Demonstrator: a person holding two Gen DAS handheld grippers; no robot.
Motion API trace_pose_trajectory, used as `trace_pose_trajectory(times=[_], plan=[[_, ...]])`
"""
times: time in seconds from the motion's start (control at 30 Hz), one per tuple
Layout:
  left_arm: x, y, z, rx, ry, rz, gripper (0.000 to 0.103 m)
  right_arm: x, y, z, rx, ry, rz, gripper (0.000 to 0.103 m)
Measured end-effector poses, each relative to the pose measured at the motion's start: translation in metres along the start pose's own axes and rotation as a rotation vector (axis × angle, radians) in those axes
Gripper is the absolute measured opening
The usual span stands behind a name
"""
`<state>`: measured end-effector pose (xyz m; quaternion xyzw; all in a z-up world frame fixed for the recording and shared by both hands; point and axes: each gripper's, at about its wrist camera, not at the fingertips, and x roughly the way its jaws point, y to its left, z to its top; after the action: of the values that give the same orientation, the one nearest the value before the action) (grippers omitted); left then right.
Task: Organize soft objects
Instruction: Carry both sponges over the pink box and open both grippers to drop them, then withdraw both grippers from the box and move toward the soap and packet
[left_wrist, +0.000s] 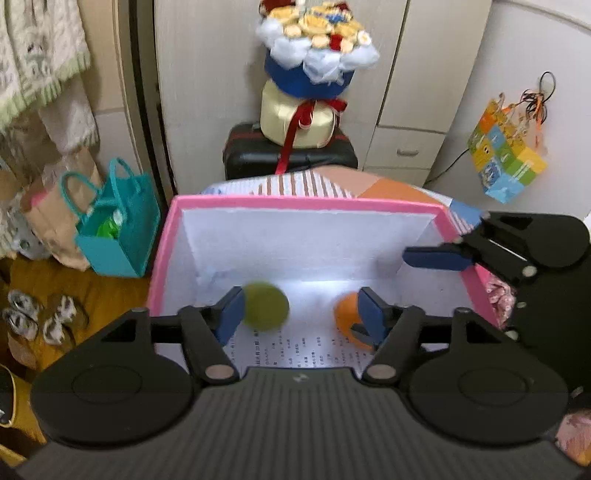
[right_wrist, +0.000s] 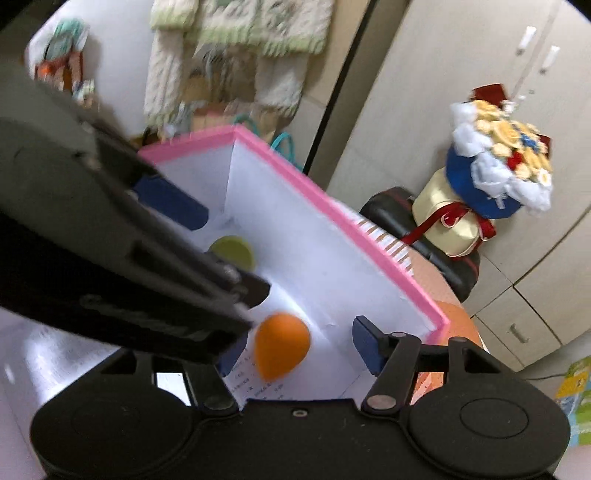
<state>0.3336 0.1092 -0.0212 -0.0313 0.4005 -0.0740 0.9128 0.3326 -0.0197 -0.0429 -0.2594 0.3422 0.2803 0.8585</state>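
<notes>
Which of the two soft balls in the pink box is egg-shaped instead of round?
The orange one, tapering to a point between the right gripper's open fingers. The green ball looks evenly round.

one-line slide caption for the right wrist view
Right gripper open over an orange ball in the pink-rimmed box.

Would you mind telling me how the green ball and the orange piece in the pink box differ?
Colour: the green ball is olive green, the orange piece bright orange. Shape: the green ball looks round, the orange piece egg-like with a narrower end. Place: the green ball lies between the open left gripper's fingers, the orange piece between the open right gripper's. Both are inside the pink box, ungripped.
</notes>
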Motion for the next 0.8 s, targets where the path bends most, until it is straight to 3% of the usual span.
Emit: trace_pose_trajectory(times=[0.2, 0.33, 0.67, 0.8], plan=[[-0.052, -0.006, -0.009, 0.082, -0.082, 0.010, 0.071, -0.053, -0.002, -0.022, 0.112, -0.084, 0.024, 0.068], [-0.087, -0.008, -0.021, 0.096, -0.102, -0.025, 0.074, -0.079, -0.007, -0.036, 0.207, -0.098, 0.059, 0.068], [-0.168, -0.024, -0.063, 0.176, -0.163, -0.022, 0.087, -0.150, 0.020, -0.057, 0.229, -0.171, 0.029, 0.073], [-0.197, -0.032, -0.078, 0.211, -0.192, -0.055, 0.095, -0.184, 0.034, -0.070, 0.226, -0.203, 0.026, 0.083]])
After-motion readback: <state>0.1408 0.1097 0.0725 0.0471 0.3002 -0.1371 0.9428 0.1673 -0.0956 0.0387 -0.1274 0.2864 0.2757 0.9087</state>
